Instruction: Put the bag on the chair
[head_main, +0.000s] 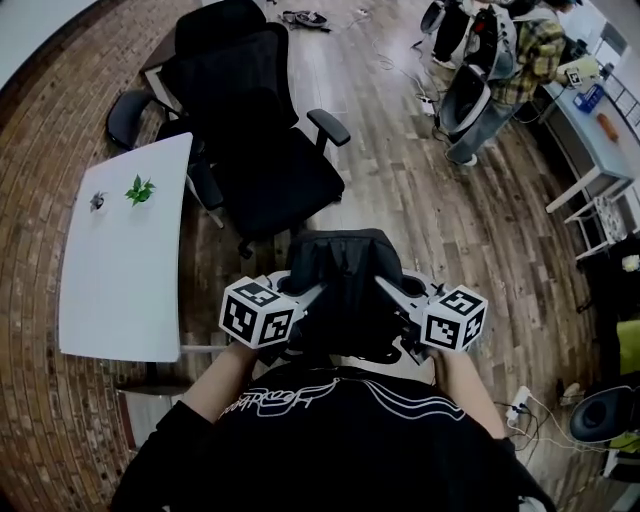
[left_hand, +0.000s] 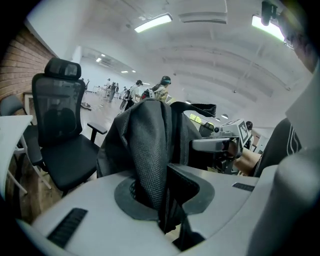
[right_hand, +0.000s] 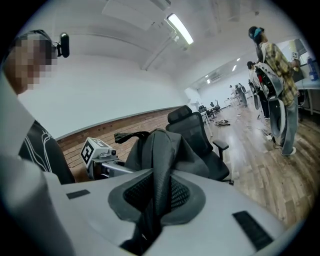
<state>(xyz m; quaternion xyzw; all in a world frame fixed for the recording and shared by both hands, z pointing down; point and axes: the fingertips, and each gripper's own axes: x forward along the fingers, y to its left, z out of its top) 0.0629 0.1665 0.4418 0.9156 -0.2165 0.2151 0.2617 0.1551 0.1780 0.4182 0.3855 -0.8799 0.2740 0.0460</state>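
A dark grey bag (head_main: 345, 285) hangs in the air between my two grippers, in front of my chest. My left gripper (head_main: 305, 300) is shut on the bag's strap (left_hand: 152, 165) at its left side. On the other side my right gripper (head_main: 395, 300) is shut on another strap (right_hand: 160, 175). The black office chair (head_main: 270, 165) stands just ahead of the bag, its seat (head_main: 285, 180) bare and facing me. In the left gripper view the chair (left_hand: 62, 135) is at the left, behind the bag (left_hand: 145, 135). In the right gripper view the chair (right_hand: 200, 140) shows beyond the bag (right_hand: 160, 147).
A white table (head_main: 125, 250) with a small green plant (head_main: 139, 189) stands at the left. A second black chair (head_main: 215, 25) stands behind the first. A person (head_main: 520, 60) stands at the far right near a desk (head_main: 590, 130). Wooden floor (head_main: 420, 190) lies around the chair.
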